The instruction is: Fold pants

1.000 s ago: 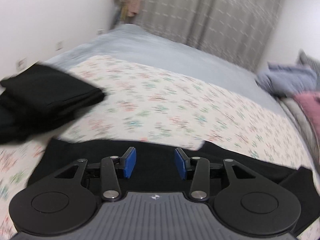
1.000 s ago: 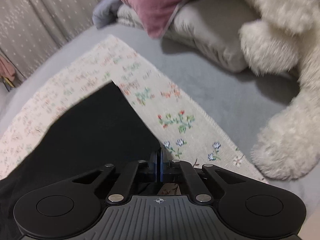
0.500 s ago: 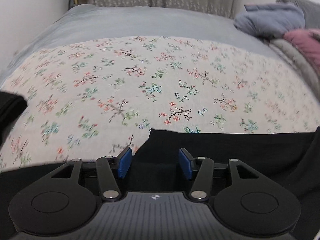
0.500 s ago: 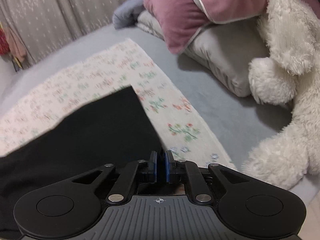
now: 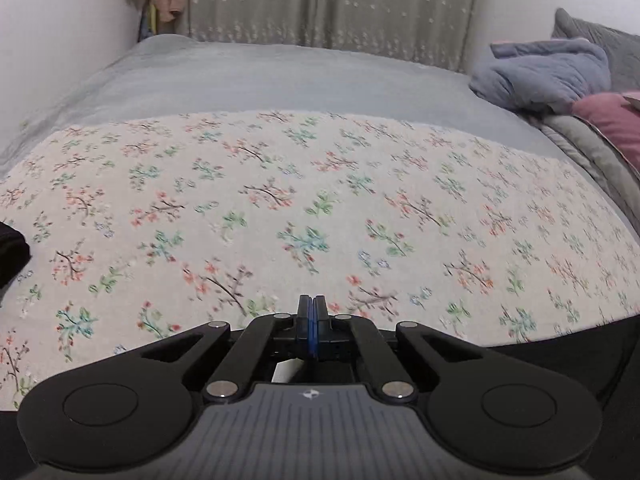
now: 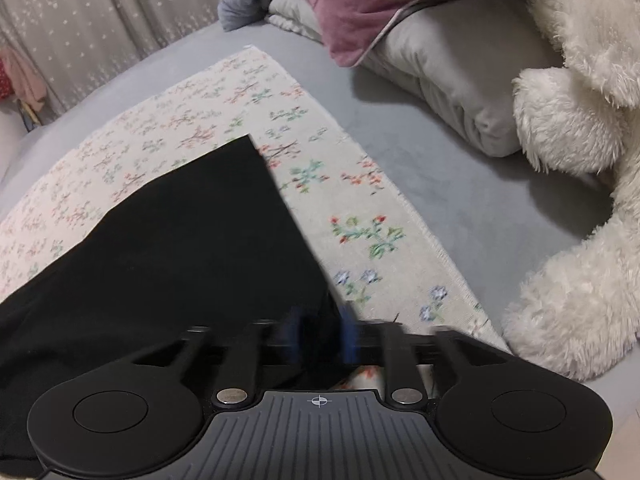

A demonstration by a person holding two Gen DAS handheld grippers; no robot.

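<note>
— Where does your left camera look from?
— Low over the flowered cloth (image 5: 320, 200), facing along the bed toward the curtain (image 5: 332, 4).

— And your right one?
— Close above the cloth's corner (image 6: 360, 220), angled down toward the pillows (image 6: 452, 80) and plush toy (image 6: 580, 140).

— What do both views share?
— That cloth, the curtain, the pink pillow (image 5: 612, 120).

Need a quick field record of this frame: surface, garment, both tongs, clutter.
surface: floral-print cream cloth spread over a grey bedsheet
garment: black fabric pants, lying flat on the cloth, one corner pointing toward the pillows
left tongs: shut, blue pads together; whether fabric is pinched cannot be told
right tongs: jaws opening, blurred, pants edge between them, pads apart from it
clutter: dusty-pink pillow, grey pillow, white fluffy plush toy, crumpled blue-grey blanket
backdrop: grey dotted curtain
</note>
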